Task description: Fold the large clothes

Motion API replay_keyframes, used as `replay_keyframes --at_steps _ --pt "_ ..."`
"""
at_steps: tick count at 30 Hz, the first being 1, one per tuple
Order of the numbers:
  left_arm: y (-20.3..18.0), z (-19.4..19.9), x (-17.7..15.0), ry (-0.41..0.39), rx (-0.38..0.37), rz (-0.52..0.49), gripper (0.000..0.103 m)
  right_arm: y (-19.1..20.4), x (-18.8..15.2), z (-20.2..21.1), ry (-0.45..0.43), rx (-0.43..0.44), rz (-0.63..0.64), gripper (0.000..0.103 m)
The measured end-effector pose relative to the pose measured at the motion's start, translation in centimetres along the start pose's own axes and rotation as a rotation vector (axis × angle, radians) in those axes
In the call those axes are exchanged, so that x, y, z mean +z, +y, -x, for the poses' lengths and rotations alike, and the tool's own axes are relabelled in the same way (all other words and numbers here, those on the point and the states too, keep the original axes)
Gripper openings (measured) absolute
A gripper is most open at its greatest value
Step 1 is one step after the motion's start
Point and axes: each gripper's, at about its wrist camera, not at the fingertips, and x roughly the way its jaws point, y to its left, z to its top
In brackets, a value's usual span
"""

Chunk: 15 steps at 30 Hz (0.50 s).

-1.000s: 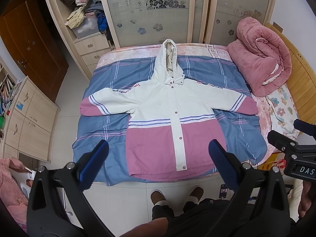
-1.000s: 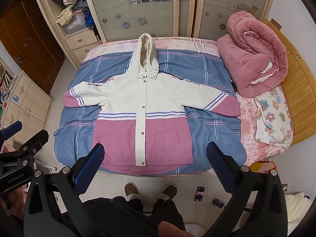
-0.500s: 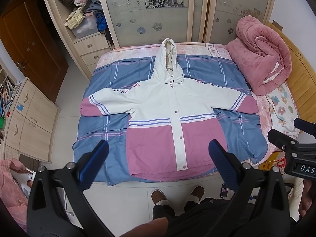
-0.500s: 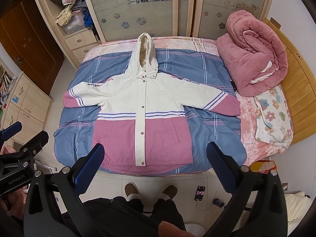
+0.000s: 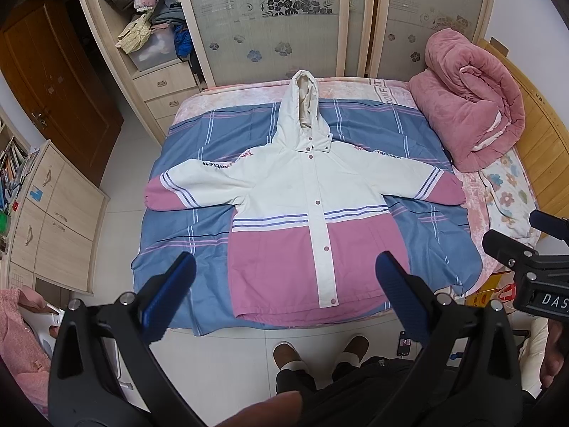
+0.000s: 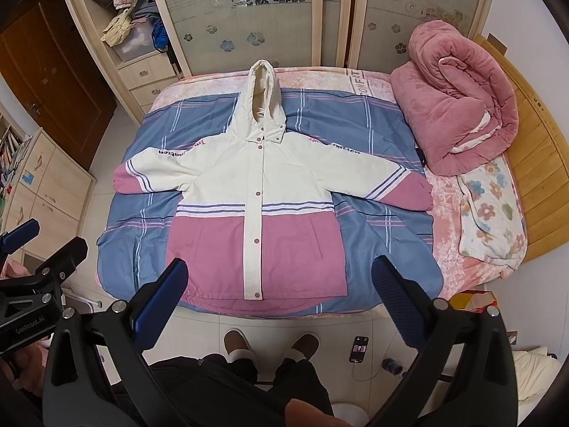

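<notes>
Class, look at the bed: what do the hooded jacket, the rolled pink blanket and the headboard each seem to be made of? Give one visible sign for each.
Hooded jacket: probably a padded woven shell with a matte finish; it lies puffy, with soft creases and snap buttons.
Rolled pink blanket: seemingly plush fleece; its surface looks fuzzy and thick.
Headboard: apparently varnished wood; its planks show grain and a slight sheen.

Cream-and-pink jacket (image 5: 306,213) with purple stripes on a blue plaid sheet (image 5: 199,220); blue fingers (image 6: 163,295).
</notes>
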Motion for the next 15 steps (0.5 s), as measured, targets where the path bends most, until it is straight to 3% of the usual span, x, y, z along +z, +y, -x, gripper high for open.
replay_keyframes --at_steps 15 --pt "0.21 0.14 0.33 -0.001 0.000 0.001 0.101 0.43 0.29 0.24 0.001 -0.003 0.006 0.102"
